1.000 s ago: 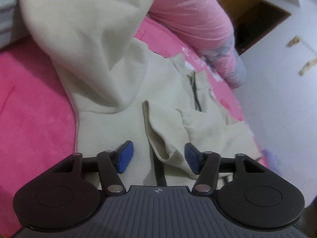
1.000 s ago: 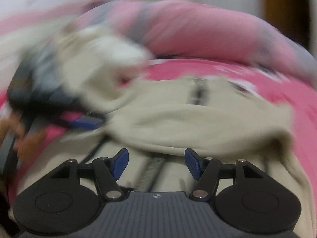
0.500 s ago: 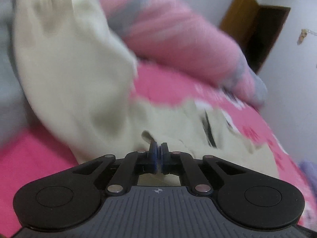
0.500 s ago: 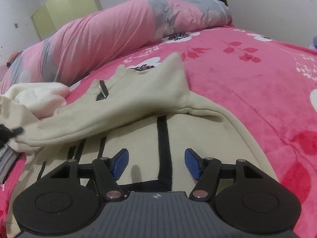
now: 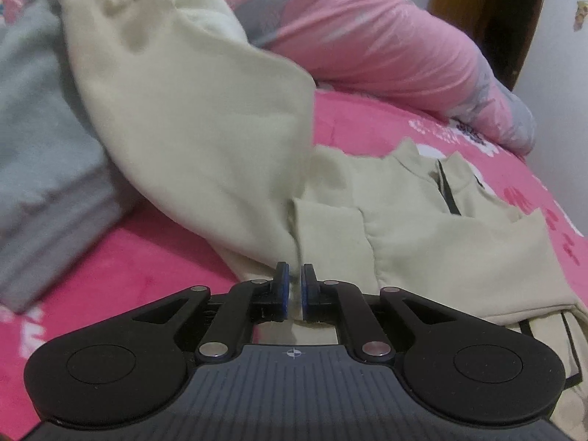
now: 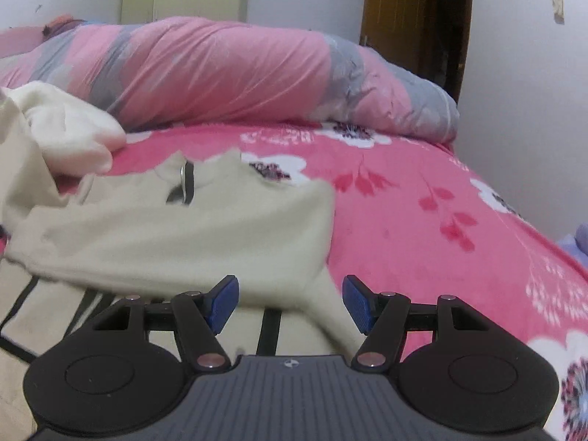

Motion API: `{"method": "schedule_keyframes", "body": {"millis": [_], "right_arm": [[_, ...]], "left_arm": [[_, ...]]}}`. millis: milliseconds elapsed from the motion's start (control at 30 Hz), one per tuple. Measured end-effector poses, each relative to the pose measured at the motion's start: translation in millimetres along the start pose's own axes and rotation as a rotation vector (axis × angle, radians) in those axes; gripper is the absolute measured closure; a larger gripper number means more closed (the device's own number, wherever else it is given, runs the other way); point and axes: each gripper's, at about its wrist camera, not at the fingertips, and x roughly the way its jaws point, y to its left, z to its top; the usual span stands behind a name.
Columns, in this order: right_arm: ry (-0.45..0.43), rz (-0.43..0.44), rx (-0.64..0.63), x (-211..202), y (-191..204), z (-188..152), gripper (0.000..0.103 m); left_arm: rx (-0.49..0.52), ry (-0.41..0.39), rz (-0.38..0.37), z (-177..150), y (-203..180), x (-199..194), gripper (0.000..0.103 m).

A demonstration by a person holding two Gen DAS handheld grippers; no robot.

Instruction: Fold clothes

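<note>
The cream zip-neck sweatshirt point(image 5: 422, 228) lies spread on the pink floral bedspread point(image 6: 422, 220), collar toward twelve o'clock. The left gripper point(image 5: 293, 296) pinches a thin fold of its sleeve cuff; the right gripper point(image 6: 290, 303) hangs spread and empty over the hem. The fleece looks soft, light and limp, likely to sag, so seams and cuffs seem the best holds.

Right hand-held gripper point(image 6: 290, 303) hangs with jaws apart over the cream zip-neck sweatshirt point(image 6: 176, 242), spread on the pink floral bed point(image 6: 422, 220).
</note>
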Motion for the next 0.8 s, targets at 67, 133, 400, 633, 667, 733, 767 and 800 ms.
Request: {"method": "schedule_keyframes", "body": {"millis": [67,133,400,633,667,733,767,800], "right_arm": [[0.008,0.03,0.023,10.8,-7.4,12.9,0.04],[0.026,0.064,0.05,25.6,-15.0,26.0,0.048],[0.154,0.135,0.074,109.1,-20.7,29.1,0.071],[0.226,0.136,0.088,123.7,-26.1,39.7,0.073],[0.205,0.143,0.079,123.7,-23.7,48.7,0.073],[0.186,0.11,0.053,137.5,-20.6,63.4,0.073],[0.196,0.094,0.048,150.8,-21.4,66.0,0.073],[0.225,0.059,0.047,171.7,-24.2,64.3,0.073]], "left_arm": [[0.012,-0.05,0.005,2.8,-5.7,-8.6,0.093],[0.045,-0.068,-0.036,5.9,-18.6,-2.1,0.088],[0.174,-0.011,-0.079,-8.1,-65.8,56.3,0.085],[0.145,0.008,-0.076,-18.6,-52.6,64.8,0.08],[0.134,0.006,-0.08,-19.0,-50.7,64.2,0.079],[0.118,-0.001,-0.087,-20.2,-47.8,63.7,0.079],[0.118,-0.007,-0.086,-21.2,-48.3,64.1,0.079],[0.119,-0.012,-0.085,-22.2,-48.9,64.5,0.079]]}}
